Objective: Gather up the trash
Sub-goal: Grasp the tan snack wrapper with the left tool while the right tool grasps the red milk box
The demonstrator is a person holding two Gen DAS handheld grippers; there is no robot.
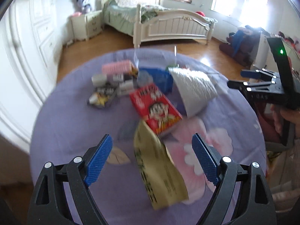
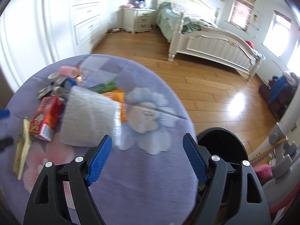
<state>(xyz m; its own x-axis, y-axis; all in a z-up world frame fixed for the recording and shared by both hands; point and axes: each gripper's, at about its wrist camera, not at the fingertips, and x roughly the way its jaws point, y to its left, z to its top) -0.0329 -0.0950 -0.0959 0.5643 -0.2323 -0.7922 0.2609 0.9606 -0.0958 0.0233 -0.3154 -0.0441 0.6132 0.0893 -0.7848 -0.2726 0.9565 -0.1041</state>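
Hovering above the near edge of the cloth-covered surface (image 1: 75, 131), the left gripper (image 1: 152, 161) has its jaws spread wide and empty, the yellow packet (image 1: 159, 170) lying between and below them. The right gripper (image 2: 147, 158) is likewise agape and empty, over the surface's right edge, with the black bin (image 2: 221, 144) just beyond that edge. The trash is heaped toward the centre: red carton (image 1: 155, 108) overlapping the packet, white bag (image 1: 193, 88) beside it.

Risks, as judged:
- Closing on the packet may drag the carton resting on it.
- The thin packet lies flat; the jaws may snag the cloth.
- Motion blur suggests haste; a misjudged approach is likely.
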